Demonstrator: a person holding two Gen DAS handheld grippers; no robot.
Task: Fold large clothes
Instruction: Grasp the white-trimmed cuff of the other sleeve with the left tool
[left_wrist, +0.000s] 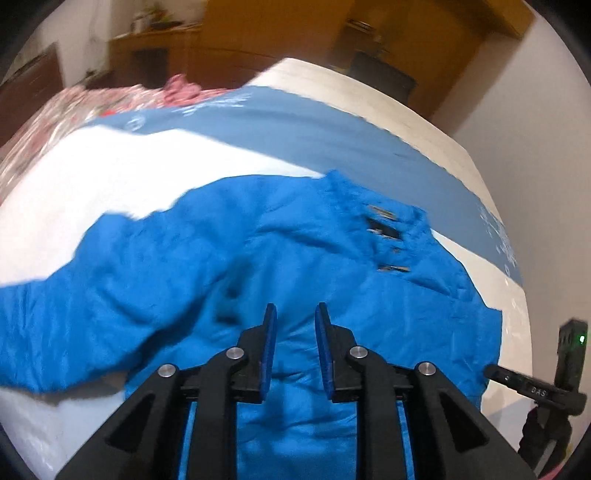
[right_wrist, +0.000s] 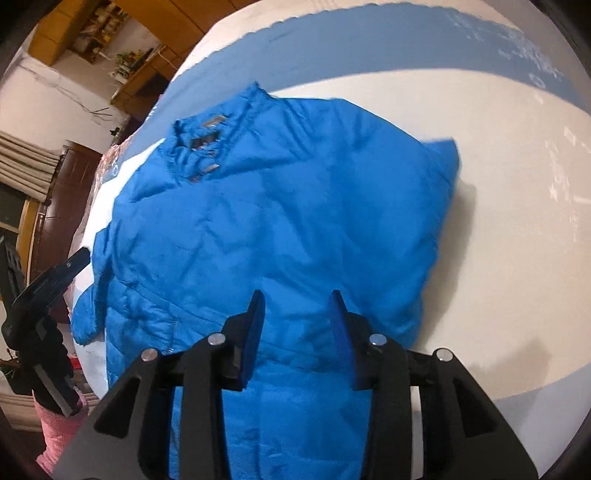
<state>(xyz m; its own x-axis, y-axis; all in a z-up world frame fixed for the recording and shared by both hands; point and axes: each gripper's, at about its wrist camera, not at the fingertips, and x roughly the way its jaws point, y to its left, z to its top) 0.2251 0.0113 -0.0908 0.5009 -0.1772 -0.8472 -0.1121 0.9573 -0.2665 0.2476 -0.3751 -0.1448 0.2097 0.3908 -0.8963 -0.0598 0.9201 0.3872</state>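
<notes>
On the white bed (right_wrist: 498, 229) the blue jacket (right_wrist: 280, 221) lies just beyond both my jaws, collar farthest away. Left gripper (left_wrist: 295, 314) narrowly parted, right gripper (right_wrist: 298, 299) wider; neither seems to hold cloth.

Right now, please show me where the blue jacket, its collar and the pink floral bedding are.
blue jacket (right_wrist: 295, 229): right wrist view, middle of its back panel.
collar (right_wrist: 207, 140): right wrist view, by the grey tabs.
pink floral bedding (left_wrist: 122, 98): left wrist view, crumpled part at the far side of the bed.
</notes>
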